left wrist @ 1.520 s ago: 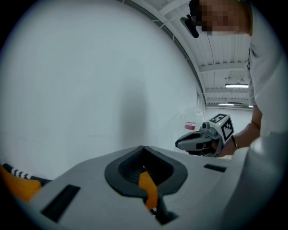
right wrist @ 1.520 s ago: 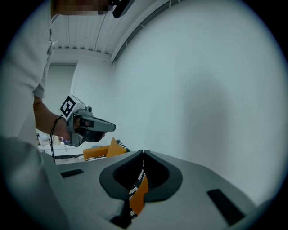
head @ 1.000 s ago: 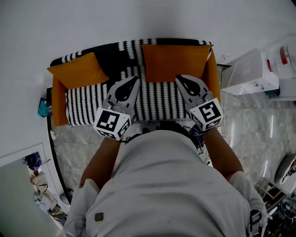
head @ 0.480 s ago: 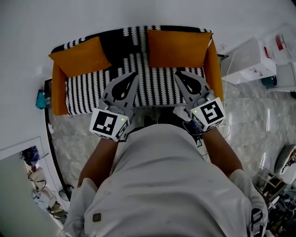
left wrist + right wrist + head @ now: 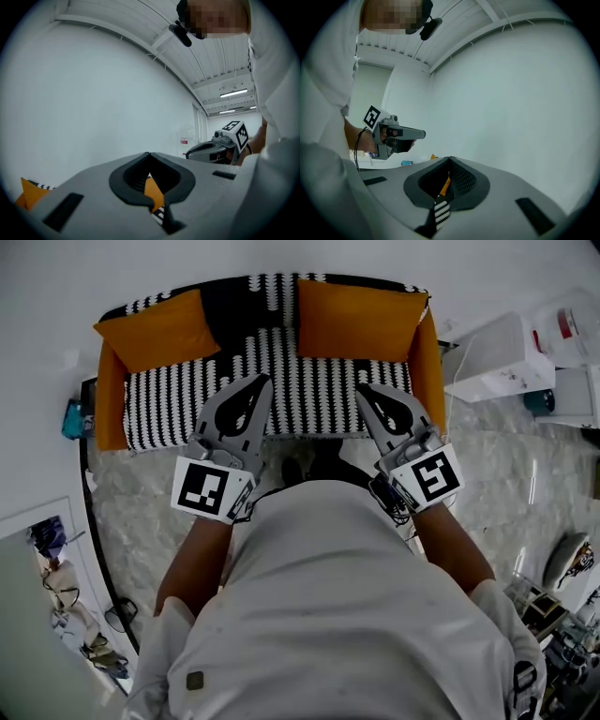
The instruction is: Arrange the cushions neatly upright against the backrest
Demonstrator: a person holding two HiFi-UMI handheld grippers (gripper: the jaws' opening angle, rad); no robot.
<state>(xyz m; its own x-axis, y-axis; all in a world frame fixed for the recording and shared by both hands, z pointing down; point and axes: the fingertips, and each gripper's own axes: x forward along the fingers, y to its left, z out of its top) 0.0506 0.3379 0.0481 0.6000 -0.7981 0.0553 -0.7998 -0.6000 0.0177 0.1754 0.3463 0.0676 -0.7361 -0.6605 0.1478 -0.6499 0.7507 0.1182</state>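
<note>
Two orange cushions on the sofa. Left cushion (image 5: 155, 331) sits at the sofa's left end, up against the backrest (image 5: 253, 296) but skewed, its edges slanting against the backrest line and one corner pointing out over the seat. Right cushion (image 5: 359, 320) stands squared against the backrest at the right end, just beside the orange right armrest (image 5: 427, 367). A bare stretch of black-and-white backrest lies between the two. Seat (image 5: 178, 409) is striped black and white and carries nothing but the cushions at its rear; the orange left armrest (image 5: 110, 409) closes the other end. Both grippers hang over the seat's front edge, well apart from either cushion. Left gripper (image 5: 264, 381): jaws pressed together, nothing between them; in the left gripper view only a sliver of orange and striped fabric shows beyond the closed tips. Right gripper (image 5: 361, 390): jaws likewise together and empty, the same sliver of sofa showing past them in the right gripper view. The person's white shirt (image 5: 328, 615) fills the lower head view. Pale marbled floor (image 5: 506, 465) around the sofa. To the right, a white boxy unit (image 5: 497, 362), contents not visible, and past it a white container with a red mark (image 5: 567, 334), too blurred to read. A small teal object (image 5: 73, 418) lies by the sofa's left side.
</note>
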